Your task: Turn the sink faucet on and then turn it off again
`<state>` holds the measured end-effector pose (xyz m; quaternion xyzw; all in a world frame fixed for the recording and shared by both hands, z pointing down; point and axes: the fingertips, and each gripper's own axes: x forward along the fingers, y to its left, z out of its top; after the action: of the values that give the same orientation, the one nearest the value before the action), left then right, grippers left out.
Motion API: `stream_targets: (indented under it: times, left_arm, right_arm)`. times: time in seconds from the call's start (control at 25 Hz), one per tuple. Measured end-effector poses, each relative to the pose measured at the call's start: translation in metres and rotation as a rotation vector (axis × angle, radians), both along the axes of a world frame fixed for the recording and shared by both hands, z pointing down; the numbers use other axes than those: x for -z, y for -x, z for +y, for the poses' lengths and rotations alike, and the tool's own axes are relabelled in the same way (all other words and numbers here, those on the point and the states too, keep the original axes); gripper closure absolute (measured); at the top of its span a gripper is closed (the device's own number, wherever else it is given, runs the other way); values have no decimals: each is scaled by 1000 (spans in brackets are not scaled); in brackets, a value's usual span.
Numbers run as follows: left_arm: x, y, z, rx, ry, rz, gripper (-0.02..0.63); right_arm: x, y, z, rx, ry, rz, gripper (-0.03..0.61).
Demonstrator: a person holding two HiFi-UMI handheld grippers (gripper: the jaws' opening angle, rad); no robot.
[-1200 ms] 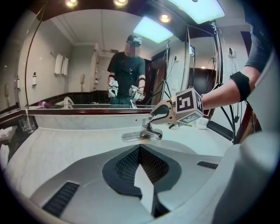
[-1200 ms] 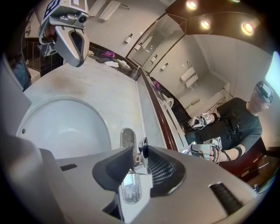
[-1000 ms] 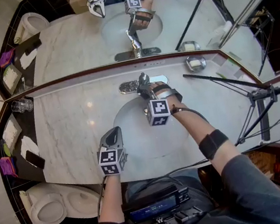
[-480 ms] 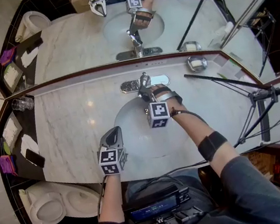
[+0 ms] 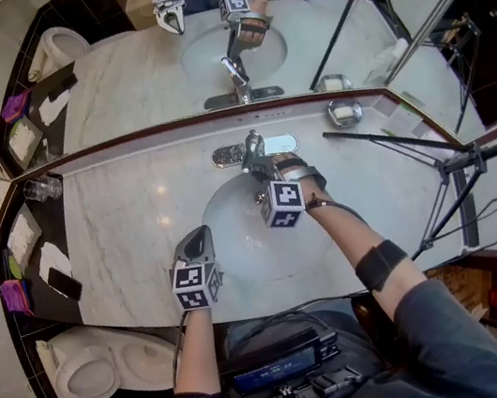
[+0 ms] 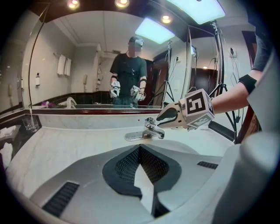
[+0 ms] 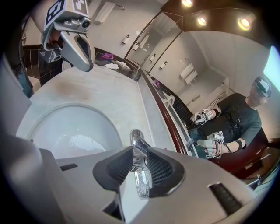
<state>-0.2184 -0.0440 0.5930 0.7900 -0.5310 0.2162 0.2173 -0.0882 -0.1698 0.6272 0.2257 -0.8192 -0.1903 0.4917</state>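
- Right gripper view has the action: the right tongs (image 7: 139,162) are pinching the chrome handle (image 7: 138,148) of the faucet. There is a pad on each side of it, and they have just been closing in a touch tighter.
- Head view for the layout: the faucet (image 5: 252,149) stands at the back of the desk (image 5: 128,215), hard against the mirror (image 5: 140,69). The sink (image 5: 227,240) lies just in front of it, and the right tongs sit on top of the faucet.
- Left tongs (image 5: 196,243) are pressed together with nothing in them. They hang well in front of the faucet and off to its left, over the near rim of the sink, and play no part for now.
- No stream shows under the spout (image 6: 159,133) in the left gripper view. There is a glint in the sink below the faucet, but I can't tell whether it is water or lamp light.
- My read: this is the turn-on step. The grip is set and the handle has not been swung yet.
- The next move calls for a firm pinch, because smooth chrome will slip. The wrist should carry the handle along its own arc about the faucet body rather than tug it straight.
- Which way it opens I can't tell from here.
- Once water runs, the same grip can bring the handle back to shut it off.
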Motion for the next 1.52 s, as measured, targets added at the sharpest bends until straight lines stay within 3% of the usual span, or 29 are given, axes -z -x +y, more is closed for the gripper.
stream_targets:
  times: [0.44, 0.8, 1.0, 1.16, 1.52]
  left_arm:
    - [17, -7, -6, -19, -29, 19, 611]
    - [24, -16, -6, -23, -44, 56, 611]
    - [25, -15, 0, -9, -47, 71, 611]
    - [28, -16, 4, 3, -53, 97, 611]
    - [28, -20, 8, 19, -58, 100, 611]
  right_arm:
    - [49, -43, 33, -240, 102, -288, 558]
    - [81, -113, 55, -577, 258, -694, 560]
    - [79, -145, 72, -690, 295, -864, 560]
    - [79, -159, 87, -743, 310, -931, 560]
    - [77, -172, 99, -770, 313, -957, 560]
